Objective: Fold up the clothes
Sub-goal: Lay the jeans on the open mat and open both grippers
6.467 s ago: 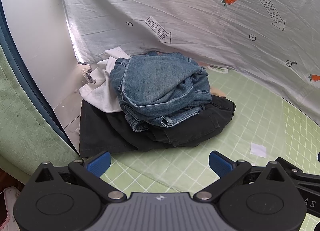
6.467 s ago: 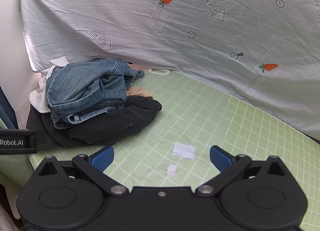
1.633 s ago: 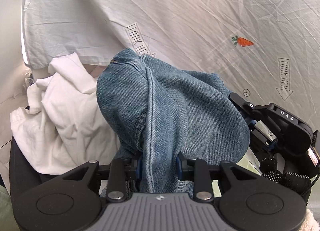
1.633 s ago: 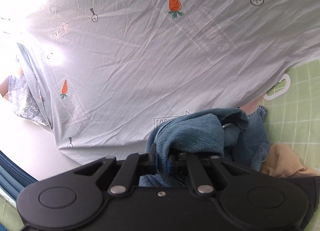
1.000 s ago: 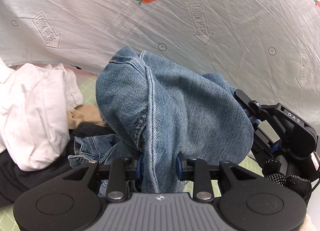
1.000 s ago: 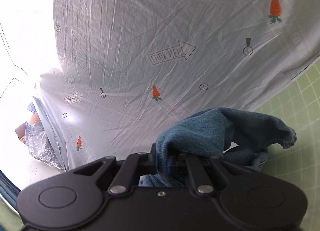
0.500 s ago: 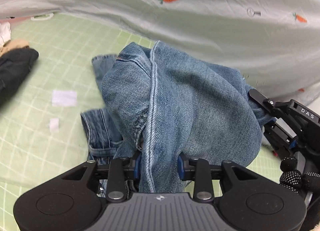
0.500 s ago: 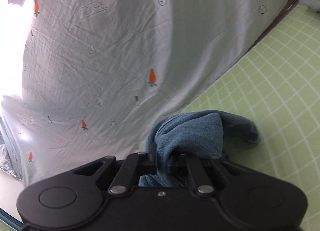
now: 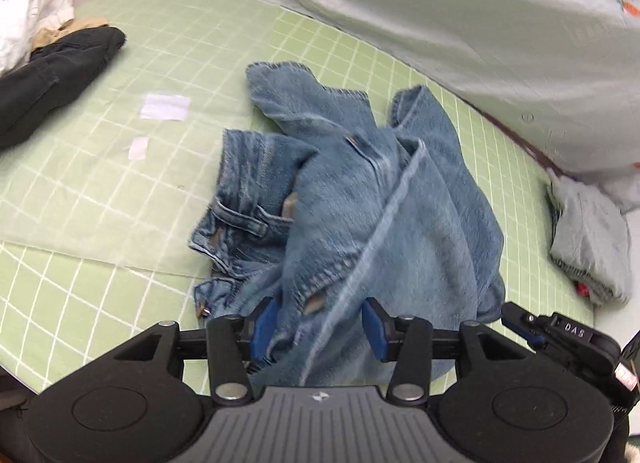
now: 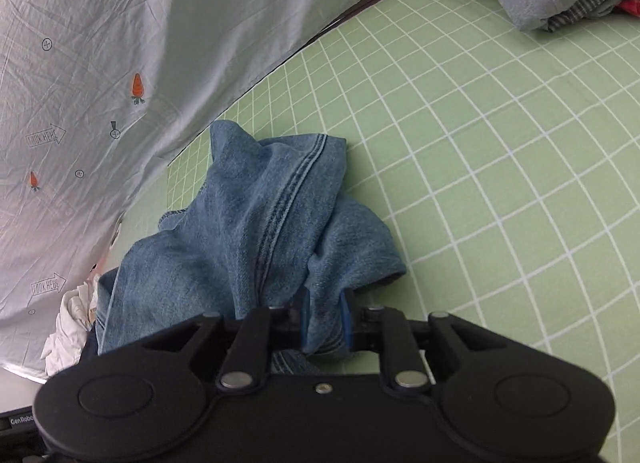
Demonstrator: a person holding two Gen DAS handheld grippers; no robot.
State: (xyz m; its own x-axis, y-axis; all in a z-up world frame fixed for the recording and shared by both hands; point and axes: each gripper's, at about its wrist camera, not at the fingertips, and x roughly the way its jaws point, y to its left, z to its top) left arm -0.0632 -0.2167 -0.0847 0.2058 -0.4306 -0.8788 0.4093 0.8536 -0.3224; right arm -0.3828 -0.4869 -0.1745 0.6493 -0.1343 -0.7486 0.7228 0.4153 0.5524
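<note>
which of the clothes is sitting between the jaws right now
The blue jeans, crumpled mid-mat, lie between the jaws of both grippers. The black garment, white one and grey one lie off at the mat's edges, untouched.

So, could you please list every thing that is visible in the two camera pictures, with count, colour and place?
jeans: one, blue denim, crumpled on the mat between both grippers
mat: one, light green with white grid, under everything
sheet: one, pale grey with carrots and arrows, hanging behind the mat
black garment: one, far left of the mat
white garment: one, behind the black garment
tan cloth: one, between these two
paper scraps: two, white, left of the jeans
grey garment: one, right edge, over checked and red cloth
left gripper: jaws have just been opening, denim between them
right gripper: jaws just starting to open, denim between them
</note>
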